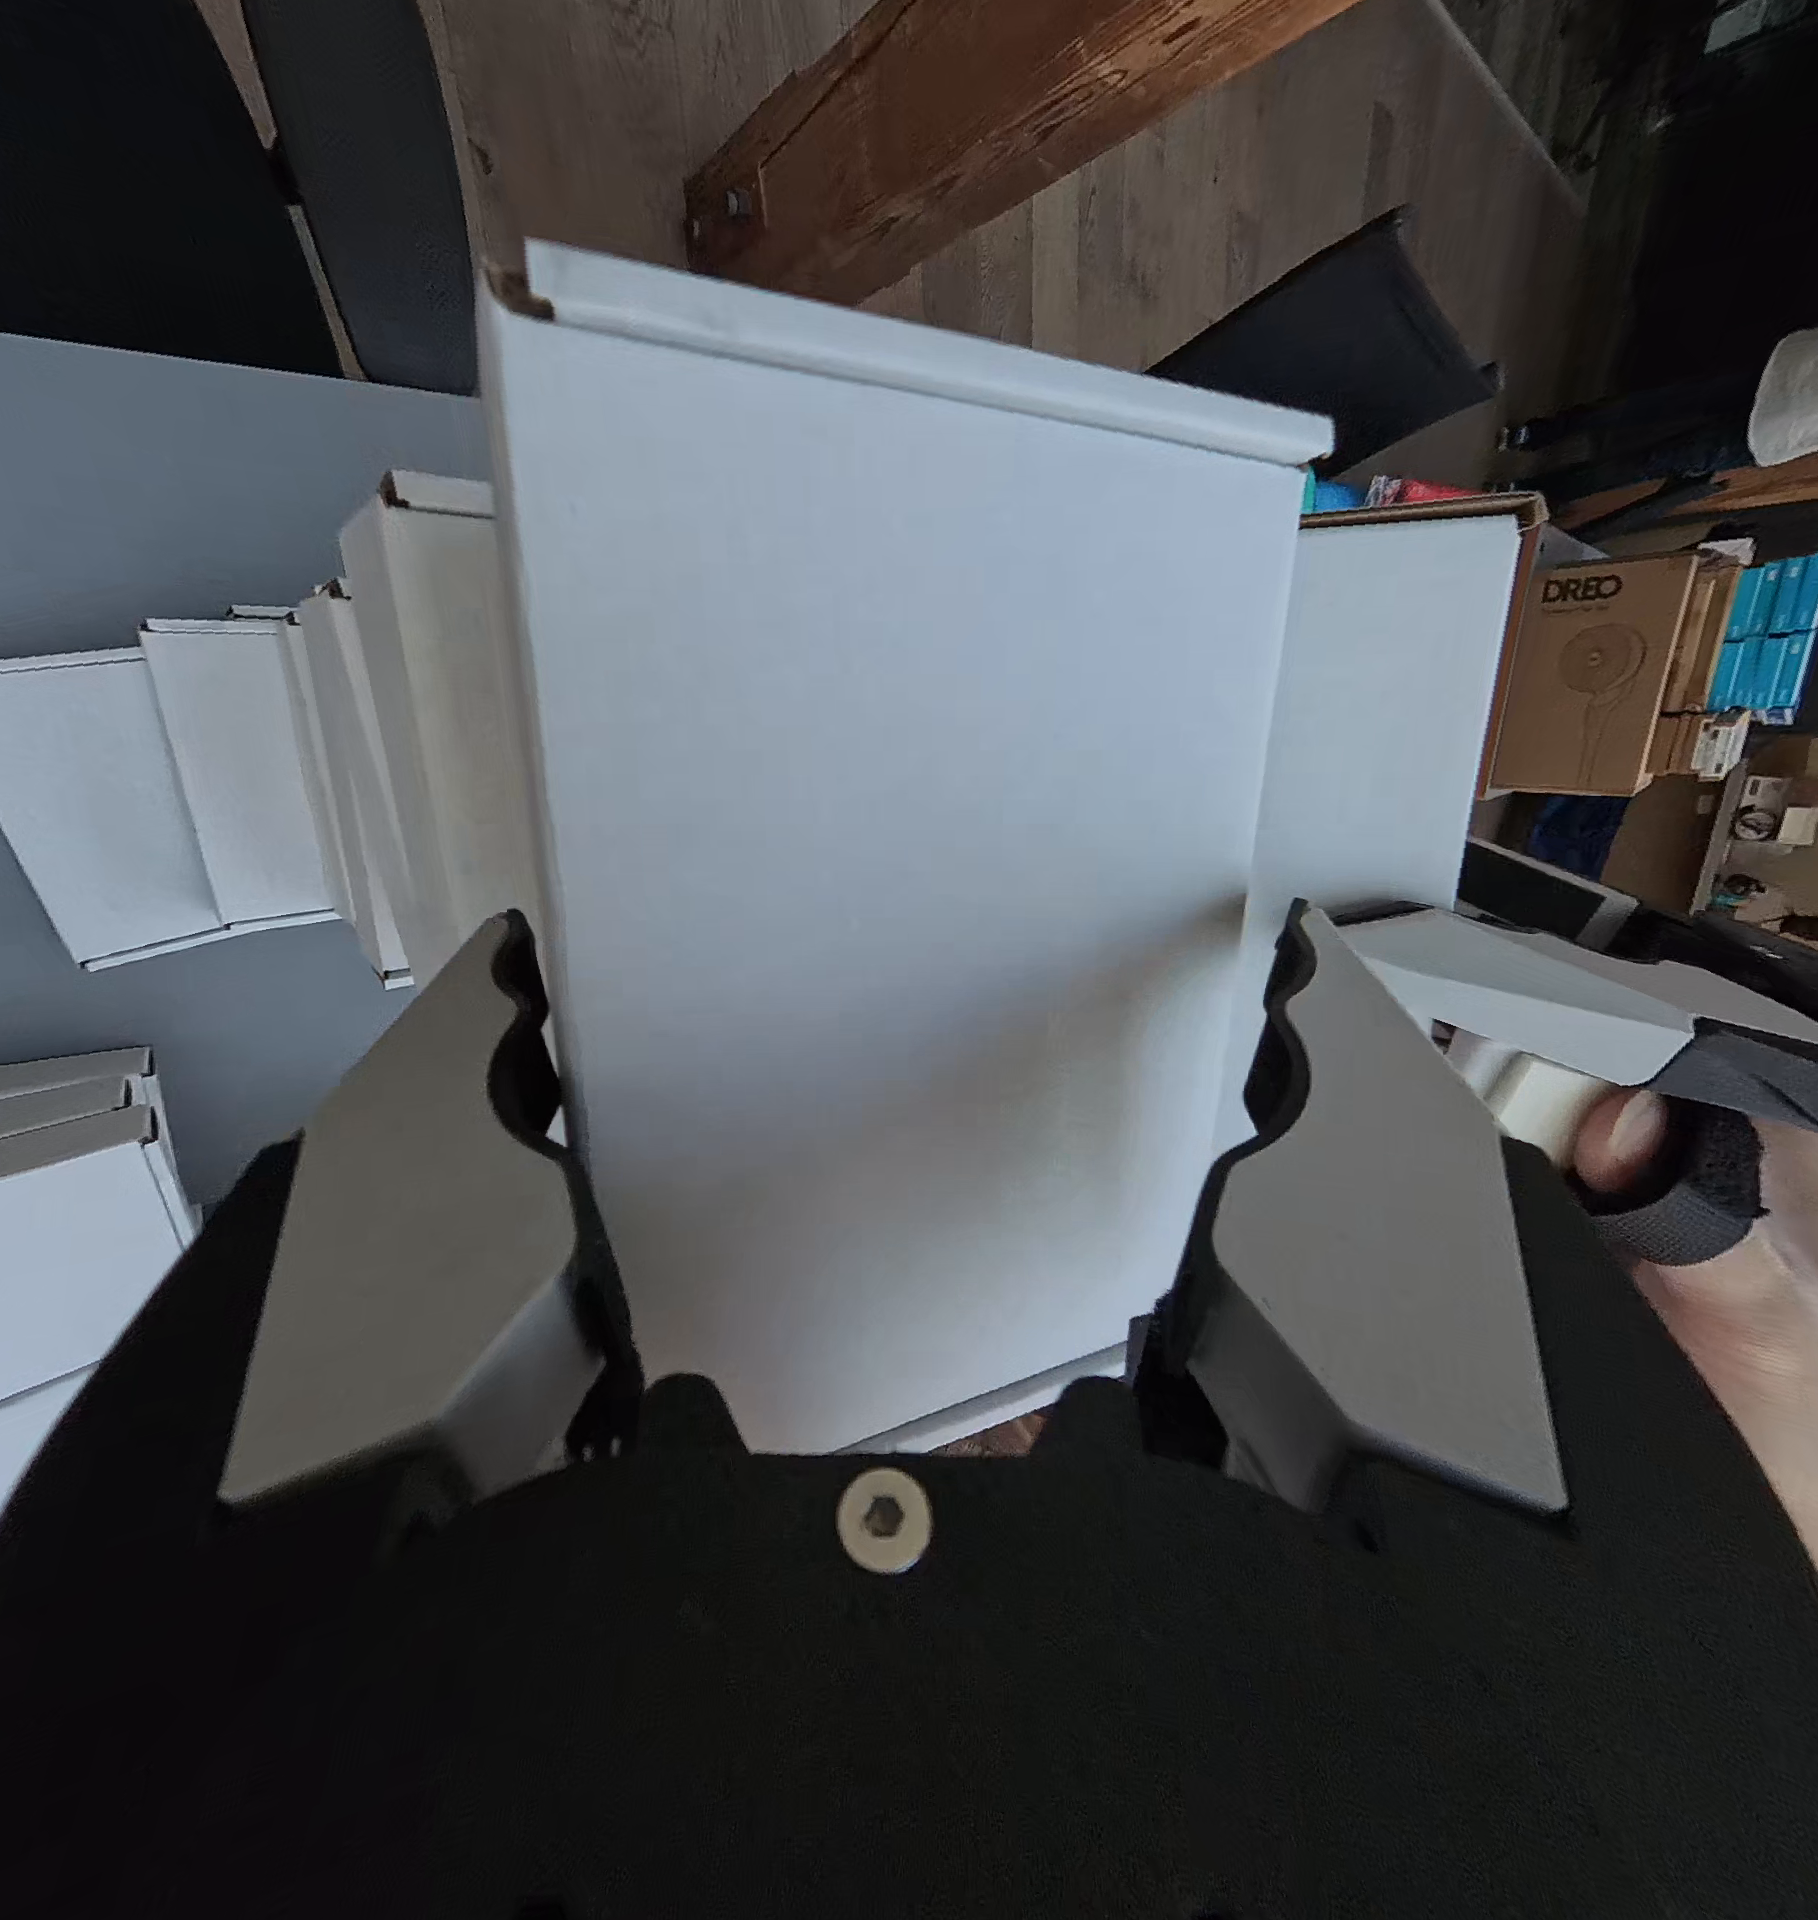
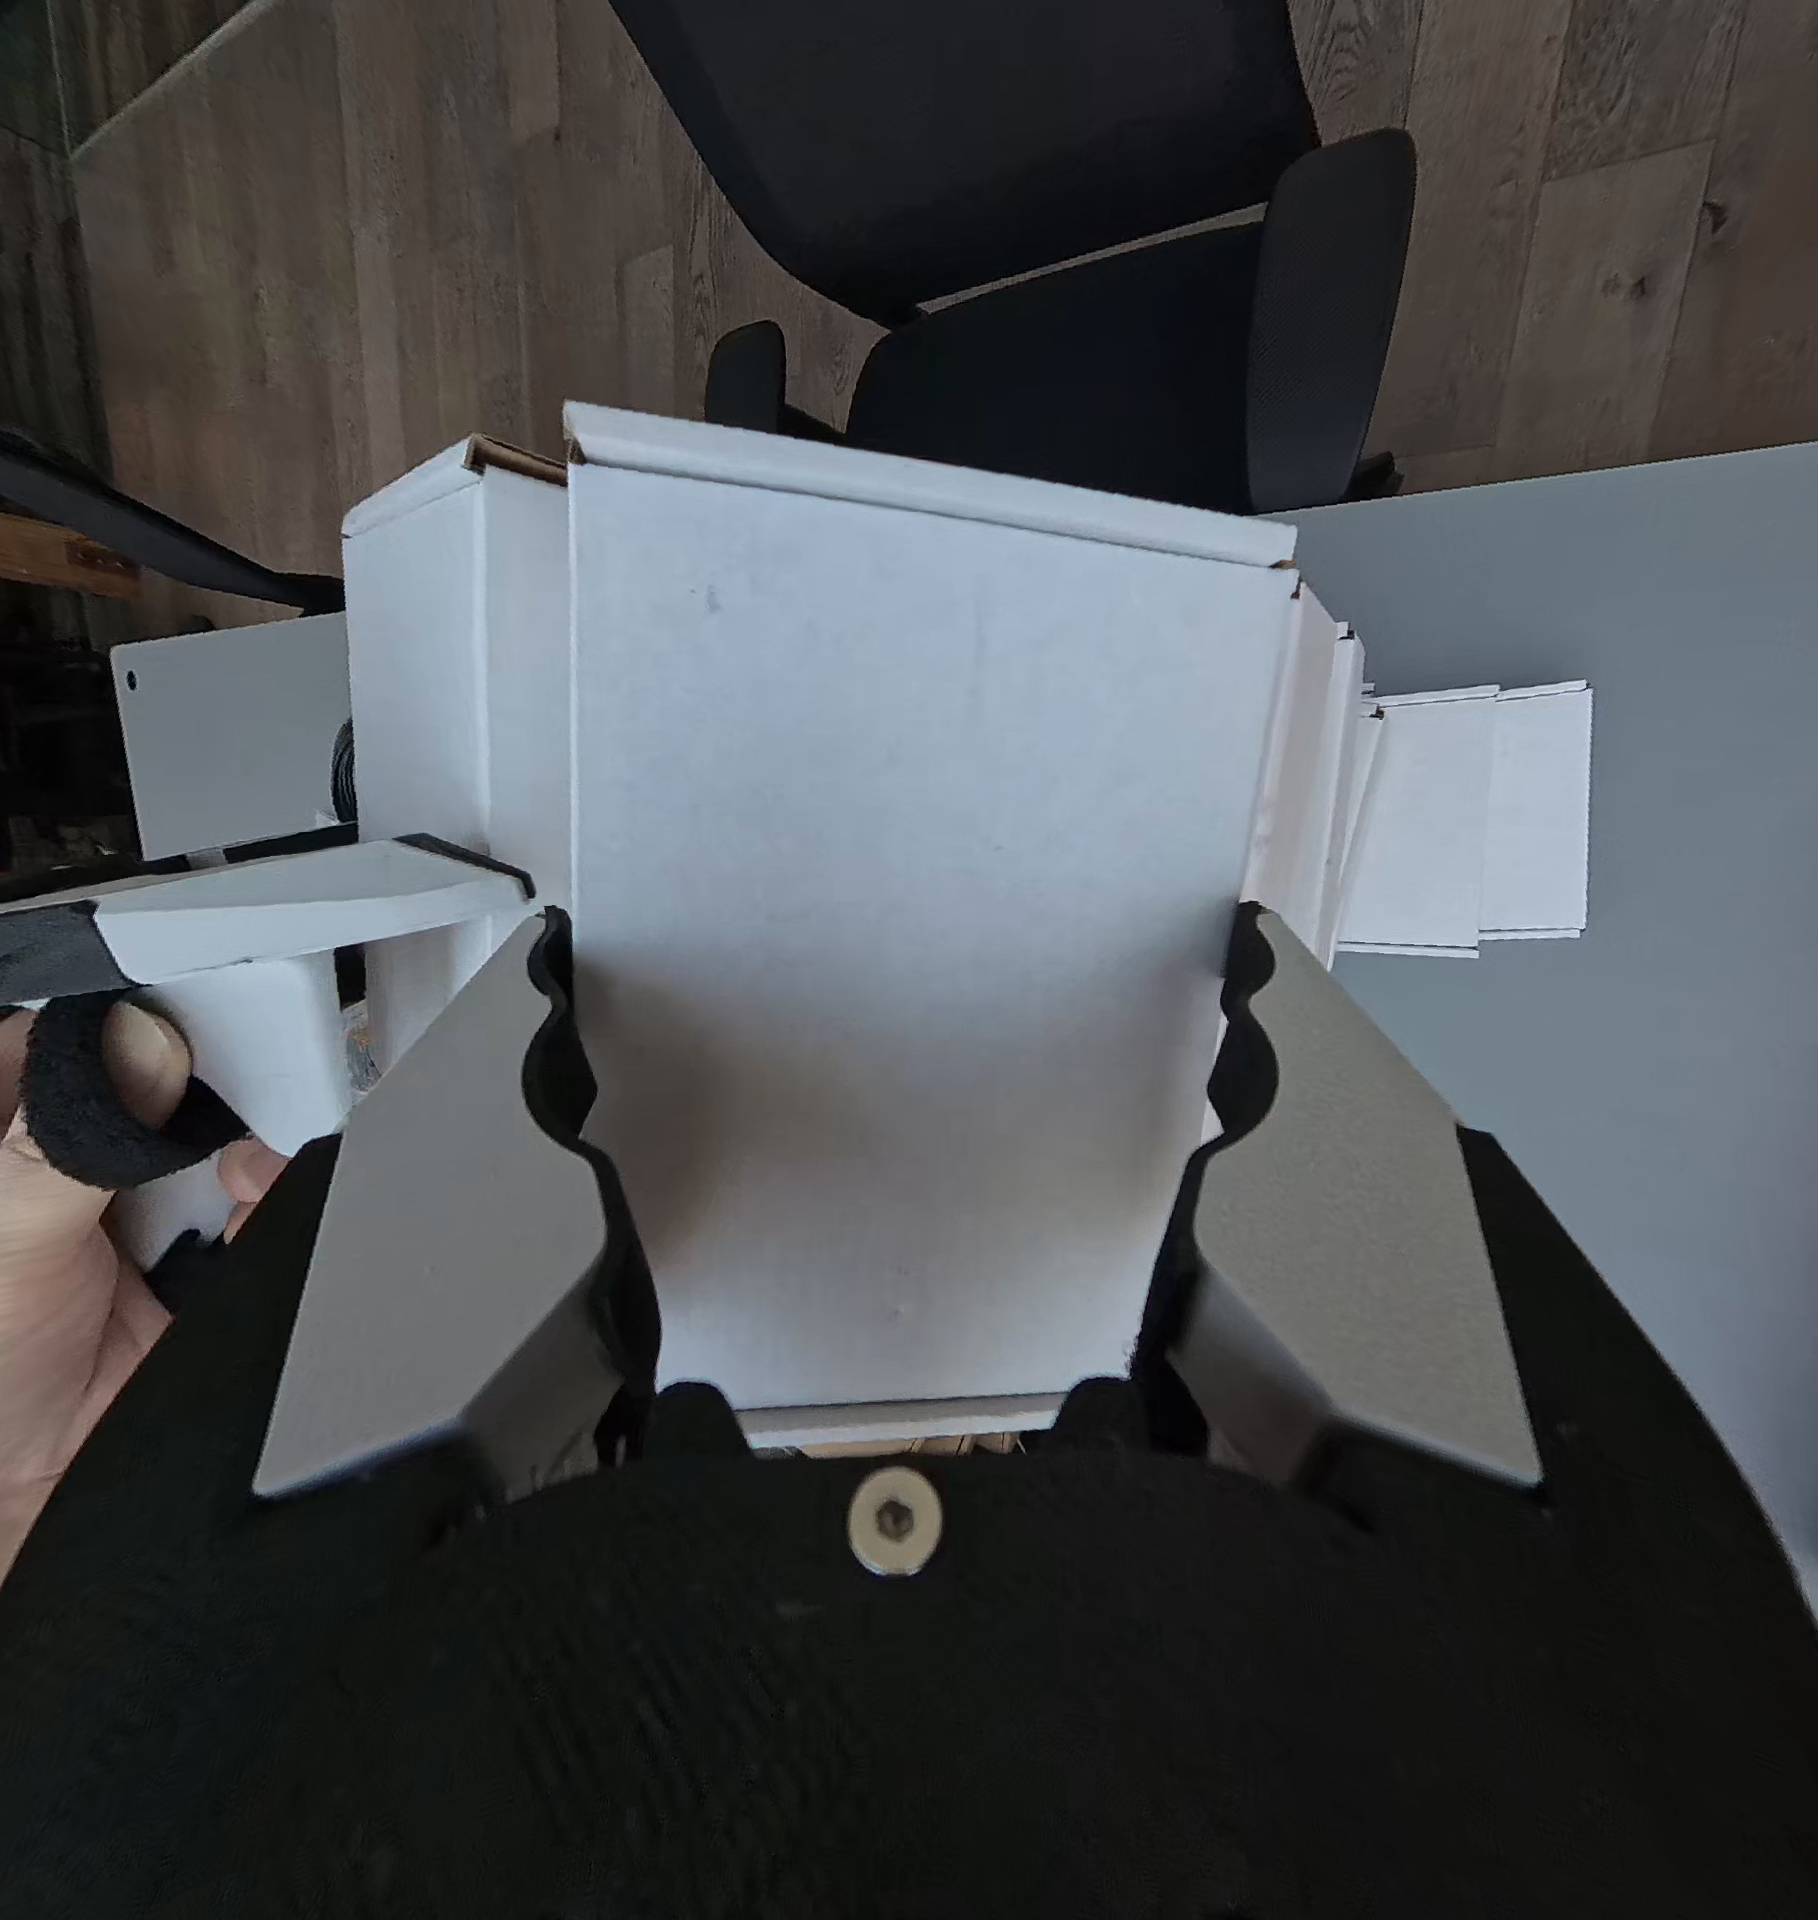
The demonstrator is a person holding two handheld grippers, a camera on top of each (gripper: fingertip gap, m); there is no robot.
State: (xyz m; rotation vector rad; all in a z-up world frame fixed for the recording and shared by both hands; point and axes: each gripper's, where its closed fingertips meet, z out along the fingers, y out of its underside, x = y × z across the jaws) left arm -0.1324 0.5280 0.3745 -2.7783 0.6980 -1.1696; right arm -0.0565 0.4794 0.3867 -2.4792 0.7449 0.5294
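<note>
Left gripper (image 1: 910, 925) clamped on white box (image 1: 884, 831); right gripper (image 2: 894, 920) clamped on it too — box lifted off table (image 2: 1611, 831). Flat blanks (image 1: 209, 790) unfolded behind.

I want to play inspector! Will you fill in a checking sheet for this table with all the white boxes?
Surface: grey table, part covered by cardboard.
Things in hand: left gripper has its fingers on both sides of a white box panel; right gripper likewise on a white box panel. Whether these belong to one box cannot be told.
Clutter: flat white box blanks fanned out on the table; more stacked at the near left.
Grippers: both closed against the panels' edges; a hand holds the left one.
Cables: nothing seen.
Surroundings: black office chair, wooden floor, wooden beam, brown cartons.
</note>
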